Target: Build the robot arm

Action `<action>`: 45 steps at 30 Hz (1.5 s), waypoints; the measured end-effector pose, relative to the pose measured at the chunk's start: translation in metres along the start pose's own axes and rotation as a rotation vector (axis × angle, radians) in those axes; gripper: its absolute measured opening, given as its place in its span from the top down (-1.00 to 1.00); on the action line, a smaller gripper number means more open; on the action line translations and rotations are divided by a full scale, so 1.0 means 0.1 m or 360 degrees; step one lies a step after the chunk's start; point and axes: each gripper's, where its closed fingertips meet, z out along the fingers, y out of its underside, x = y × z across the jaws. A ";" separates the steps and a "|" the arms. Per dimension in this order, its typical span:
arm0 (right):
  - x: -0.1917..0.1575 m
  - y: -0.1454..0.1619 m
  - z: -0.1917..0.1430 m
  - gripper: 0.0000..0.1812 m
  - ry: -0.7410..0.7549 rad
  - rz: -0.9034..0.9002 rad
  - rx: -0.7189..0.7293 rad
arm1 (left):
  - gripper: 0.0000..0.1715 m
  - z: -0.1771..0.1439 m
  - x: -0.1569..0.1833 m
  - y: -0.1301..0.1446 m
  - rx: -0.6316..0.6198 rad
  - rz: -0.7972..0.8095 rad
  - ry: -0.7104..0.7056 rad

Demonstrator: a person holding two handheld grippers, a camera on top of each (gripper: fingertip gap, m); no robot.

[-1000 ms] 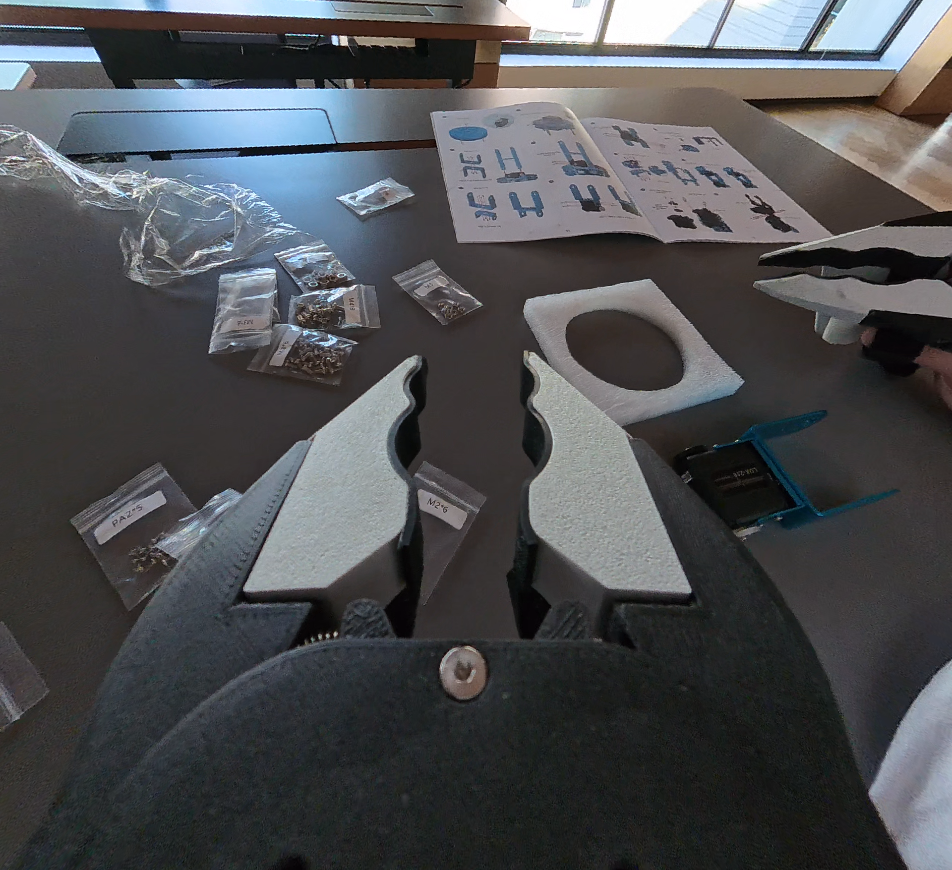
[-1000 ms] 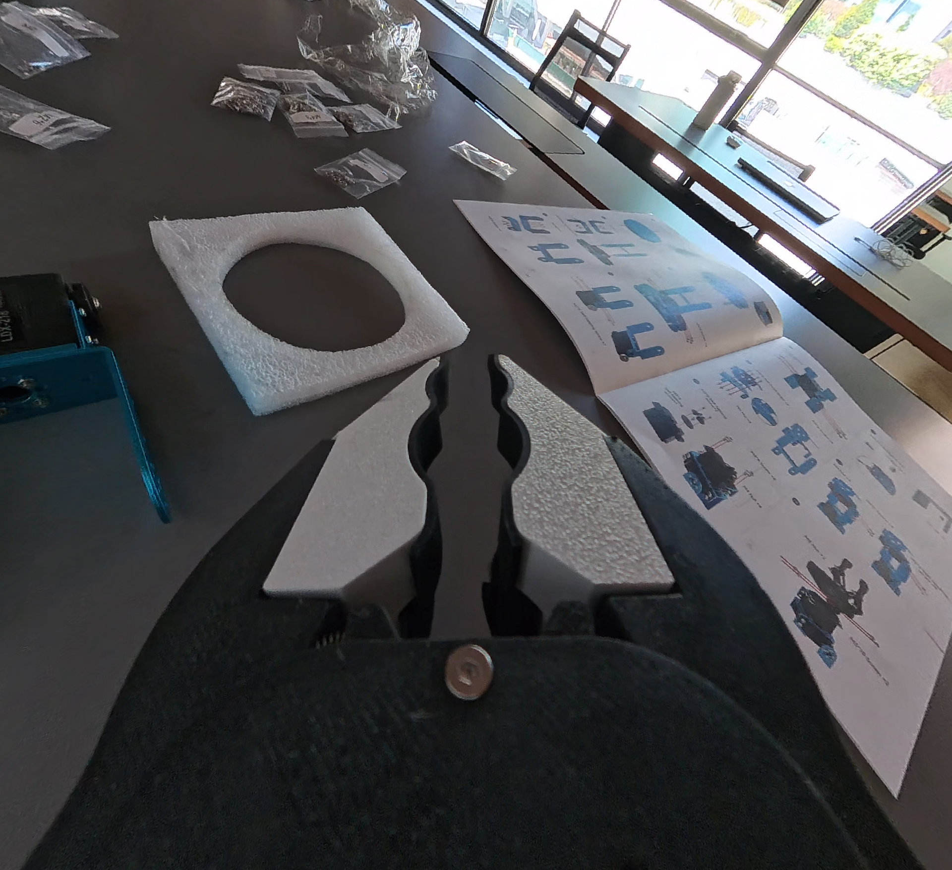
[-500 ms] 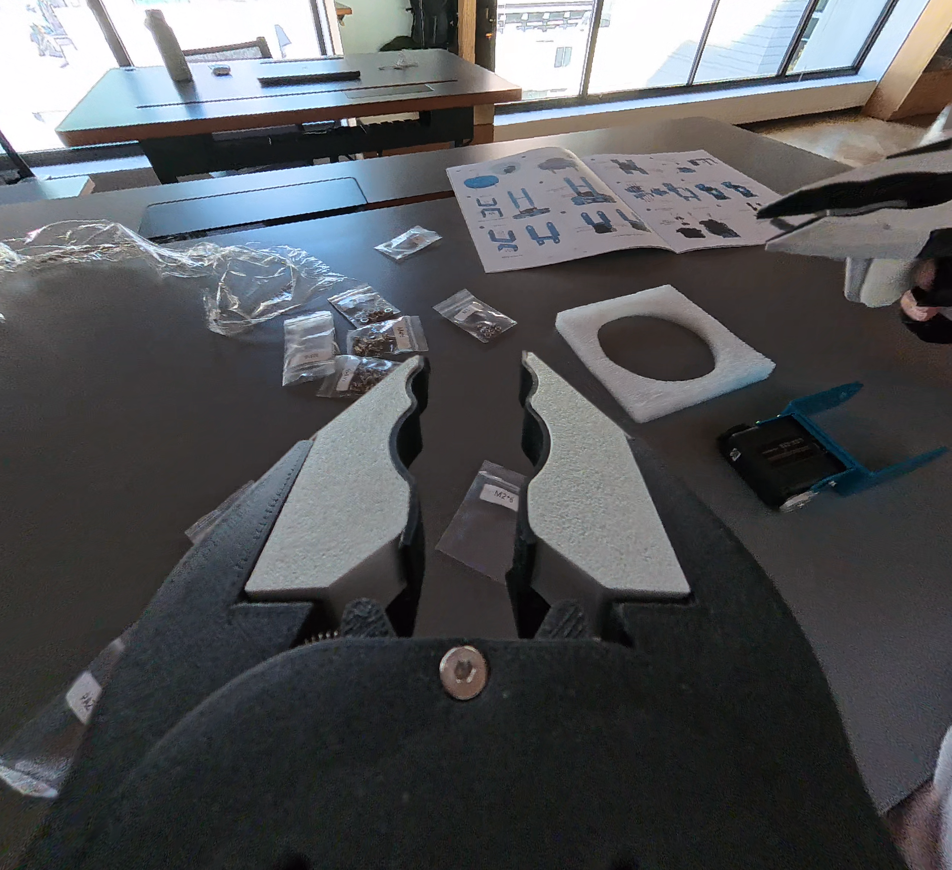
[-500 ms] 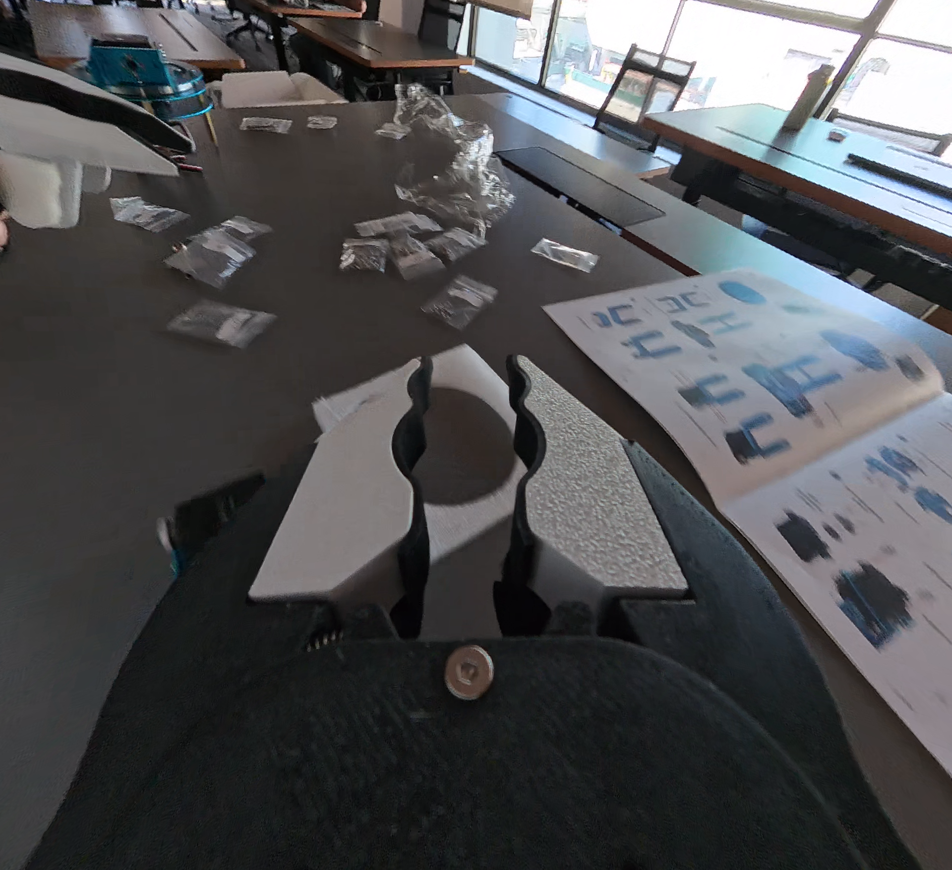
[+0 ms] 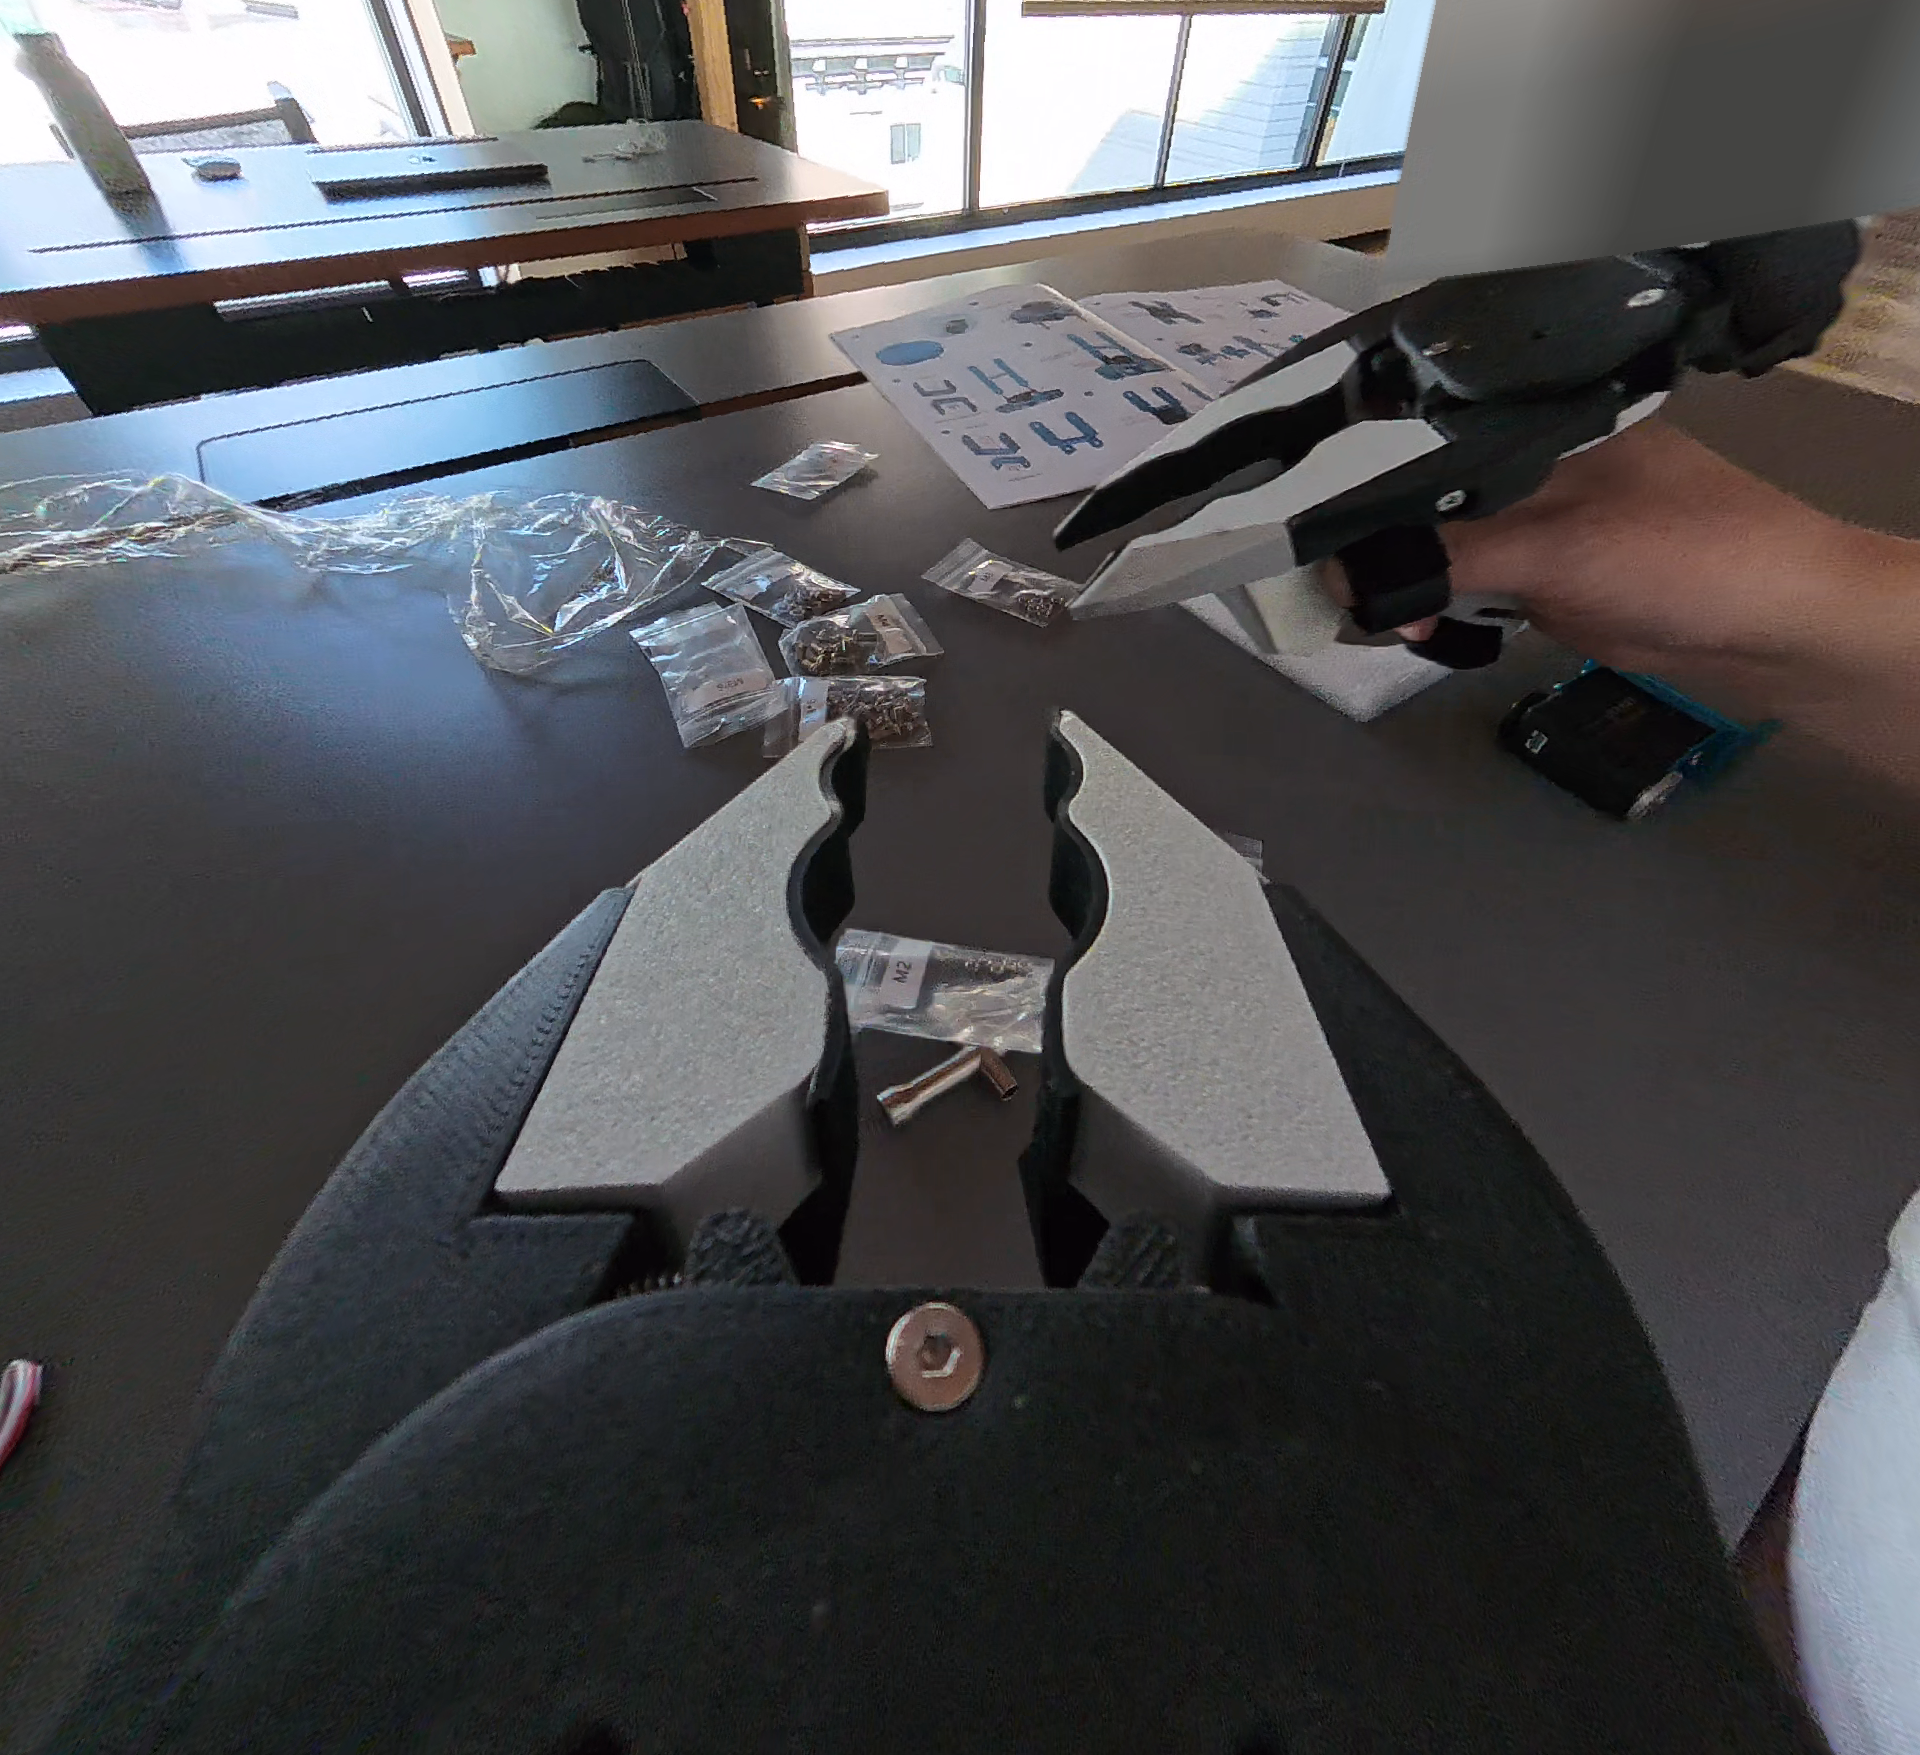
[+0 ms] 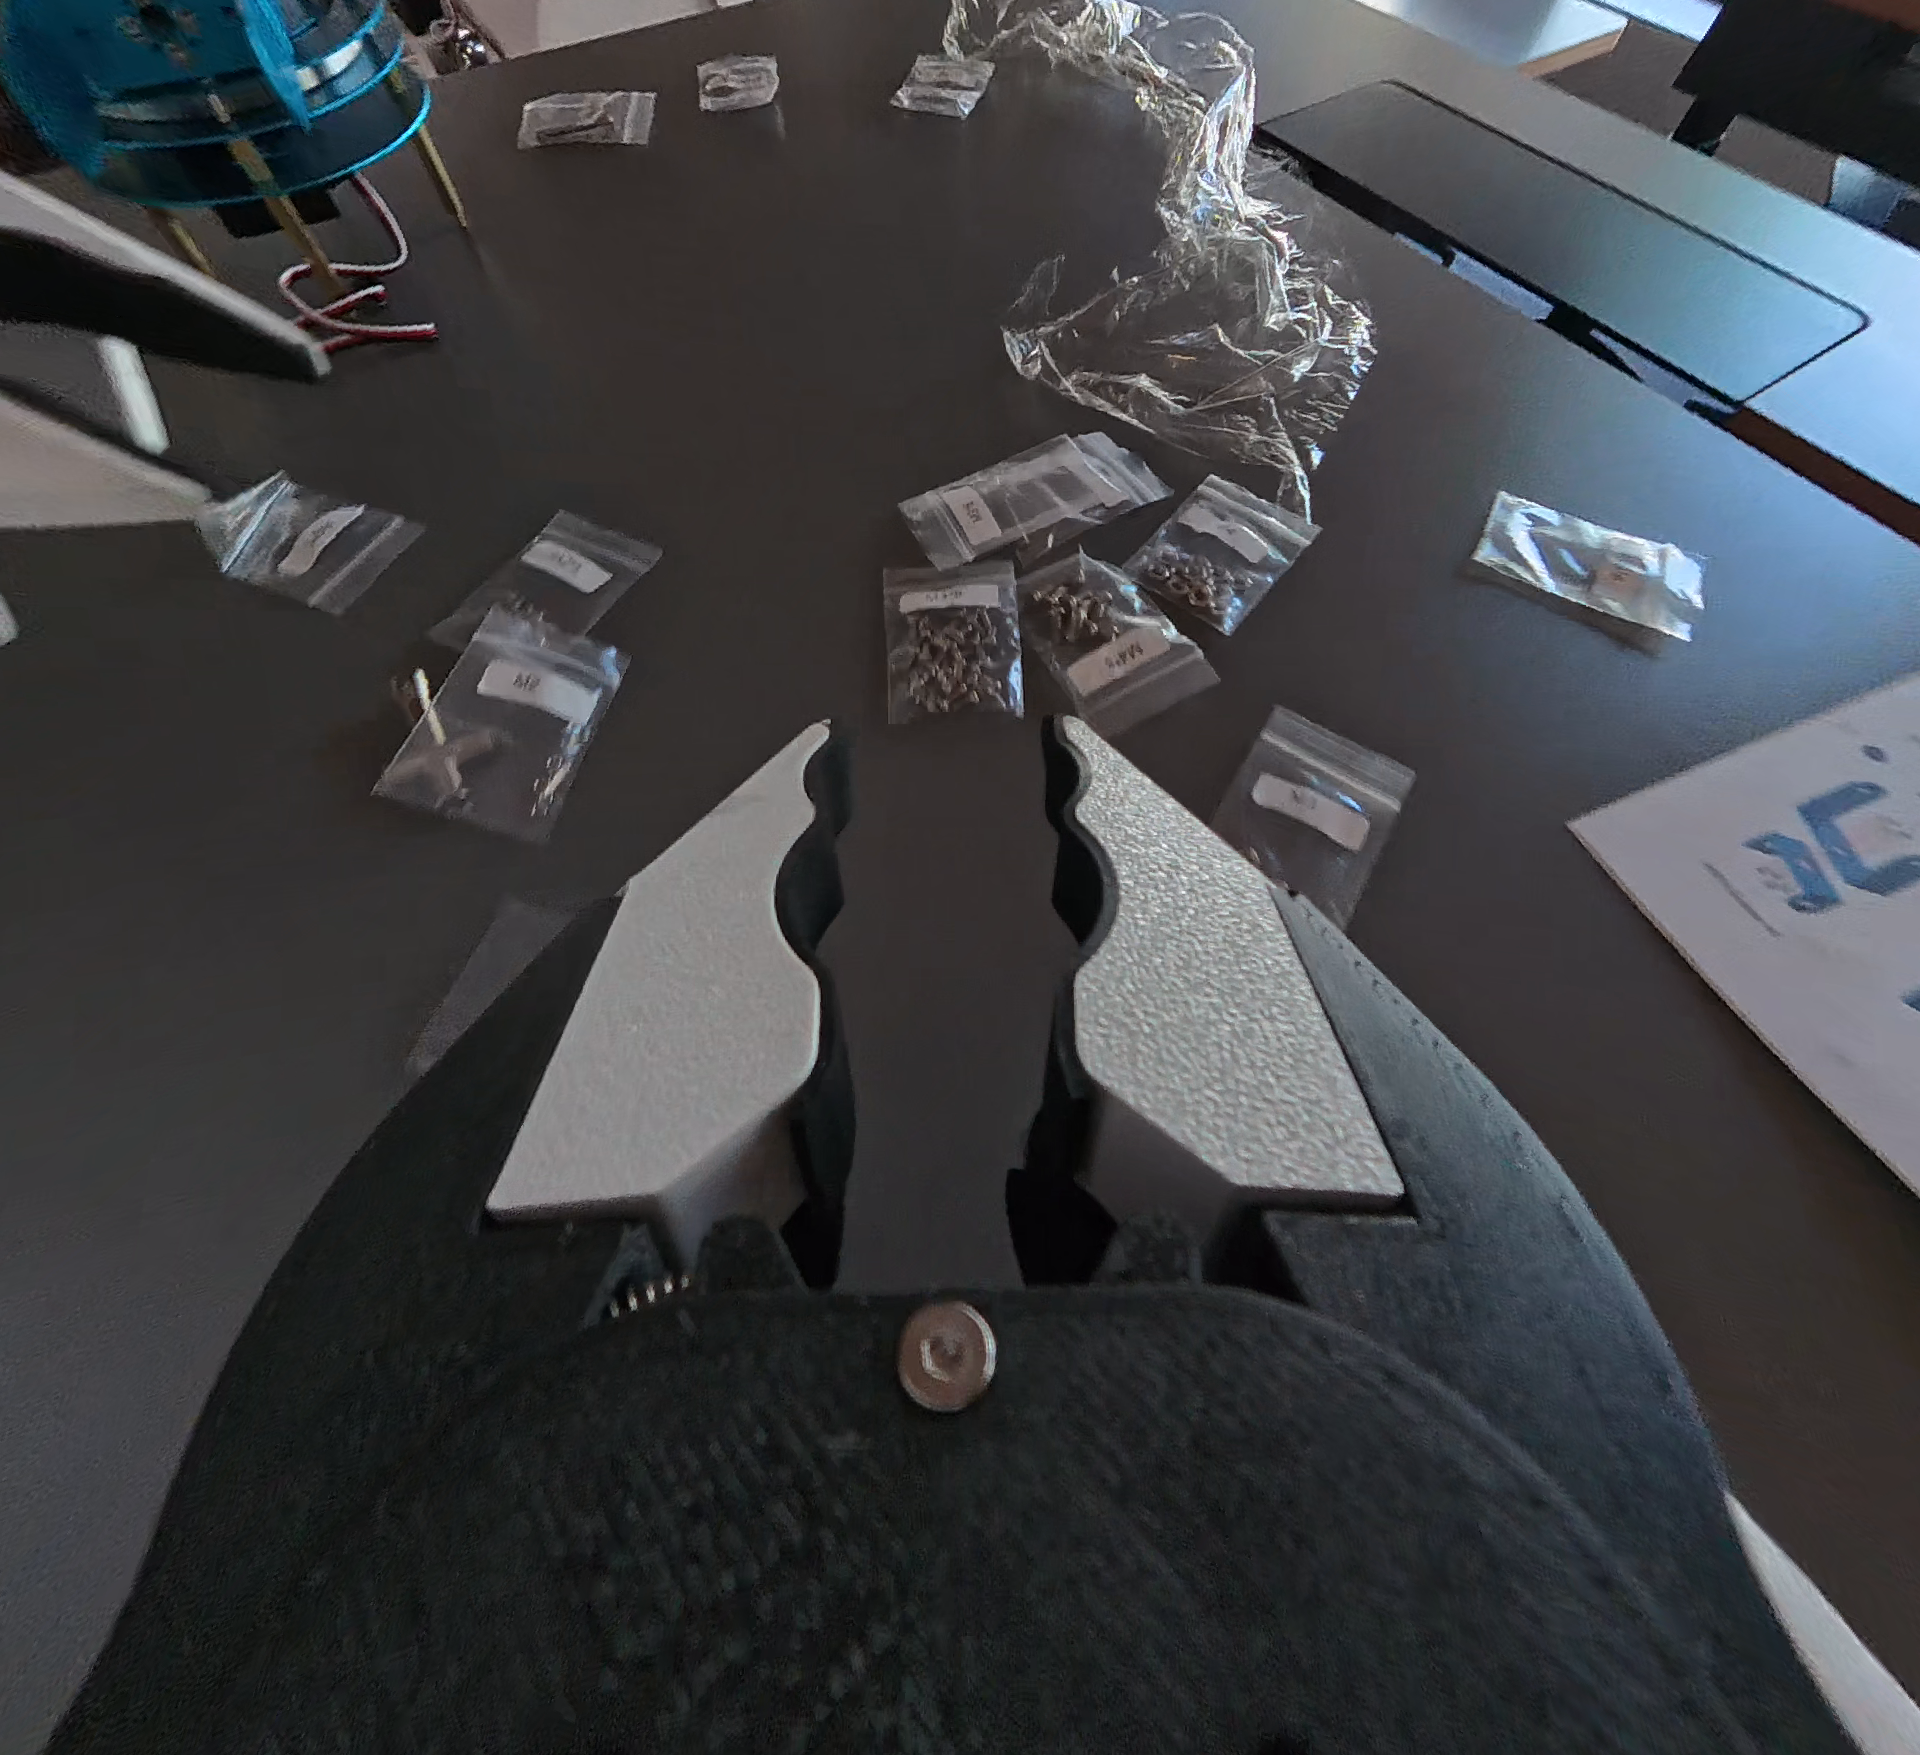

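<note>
Left gripper [image 5: 951,749] hangs with jaws parted and empty above the dark table [image 5: 312,874]; a small labelled bag [image 5: 940,983] and a metal socket key [image 5: 940,1087] lie on the table between its fingers. Right gripper [image 6: 935,734], likewise agape and empty, hovers just short of the screw bags [image 6: 951,640], crumpled cellophane [image 6: 1174,271] beyond them

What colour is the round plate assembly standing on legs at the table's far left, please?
Translucent blue, on brass-coloured legs; the round plate assembly shows best in the right wrist view.
</note>
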 end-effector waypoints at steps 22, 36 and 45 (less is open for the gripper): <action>-0.04 0.14 1.03 0.56 -0.0046 -0.0094 -0.0421 | 0.63 -0.34 -0.30 0.08 0.0076 -0.0033 0.0057; -0.41 0.05 0.64 0.60 -0.0137 -0.0181 -0.0132 | 0.60 -0.29 -0.28 0.24 -0.0020 -0.0247 0.0182; -0.61 0.03 0.27 0.89 -0.0083 -0.0263 0.0101 | 0.53 0.23 -0.23 0.19 -0.0147 -0.0596 0.0456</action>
